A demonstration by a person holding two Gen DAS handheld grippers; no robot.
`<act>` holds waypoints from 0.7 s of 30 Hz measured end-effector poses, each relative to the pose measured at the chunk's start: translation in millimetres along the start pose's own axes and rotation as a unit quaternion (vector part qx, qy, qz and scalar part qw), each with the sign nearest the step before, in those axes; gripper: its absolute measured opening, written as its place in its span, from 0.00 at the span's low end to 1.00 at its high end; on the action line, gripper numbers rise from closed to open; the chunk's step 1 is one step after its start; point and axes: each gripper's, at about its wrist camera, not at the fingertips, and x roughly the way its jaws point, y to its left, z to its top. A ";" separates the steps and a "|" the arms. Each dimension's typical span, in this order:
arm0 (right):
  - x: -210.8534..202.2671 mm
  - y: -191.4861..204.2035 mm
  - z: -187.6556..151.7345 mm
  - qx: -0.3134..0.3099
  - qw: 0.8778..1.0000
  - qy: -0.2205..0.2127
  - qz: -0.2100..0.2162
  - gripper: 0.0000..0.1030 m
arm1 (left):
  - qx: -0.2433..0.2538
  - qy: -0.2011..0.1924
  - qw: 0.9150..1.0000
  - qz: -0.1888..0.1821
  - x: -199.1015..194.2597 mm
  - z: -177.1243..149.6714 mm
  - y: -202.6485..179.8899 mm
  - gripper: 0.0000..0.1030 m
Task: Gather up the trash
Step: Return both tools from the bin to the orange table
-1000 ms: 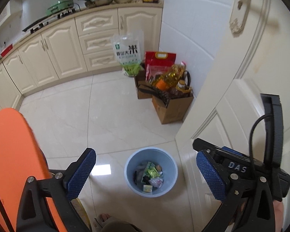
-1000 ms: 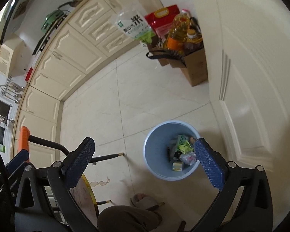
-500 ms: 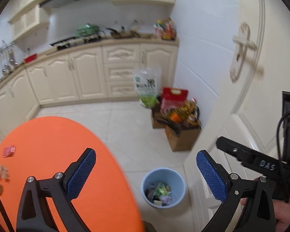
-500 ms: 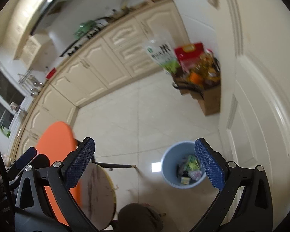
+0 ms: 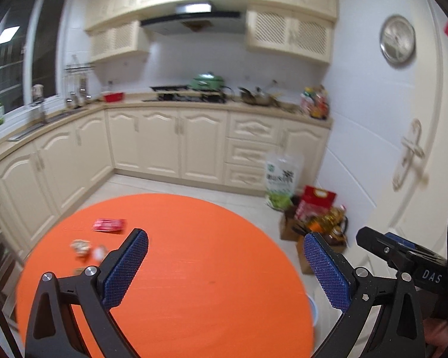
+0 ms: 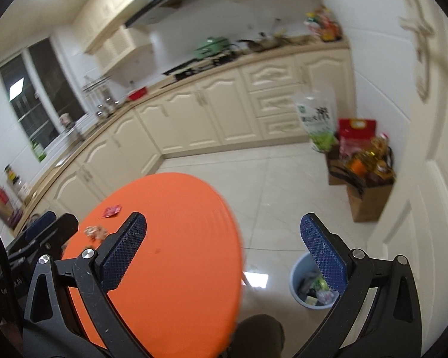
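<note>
Both claws, left (image 5: 225, 264) and right (image 6: 223, 249), are hanging wide open with nothing in them. The bin (image 6: 298, 280) is already holding some trash, but a red wrapper (image 5: 109, 225) and scraps (image 5: 80, 246) are sitting on the table (image 5: 194, 253), waiting for pickup.

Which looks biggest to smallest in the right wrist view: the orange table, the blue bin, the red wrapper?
1. Orange table, by far the largest.
2. Blue bin, partly hidden behind the right tool's finger.
3. Red wrapper, smallest, lying on the table.
This is how they appear; the table sits nearest the camera, which exaggerates its size.
</note>
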 end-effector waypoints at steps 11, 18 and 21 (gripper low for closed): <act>0.3 127.9 -19.1 -0.115 0.992 -0.005 0.050 1.00 | -0.060 -0.054 0.993 0.085 -107.7 -76.3 49.7 0.99; 19.3 193.5 -42.8 -0.181 0.980 0.015 0.082 1.00 | -0.091 -0.039 0.986 0.133 -139.5 -134.8 56.5 0.99; 35.8 208.8 -56.2 -0.197 0.976 0.037 0.087 1.00 | -0.098 -0.019 0.984 0.145 -135.5 -141.2 62.3 0.99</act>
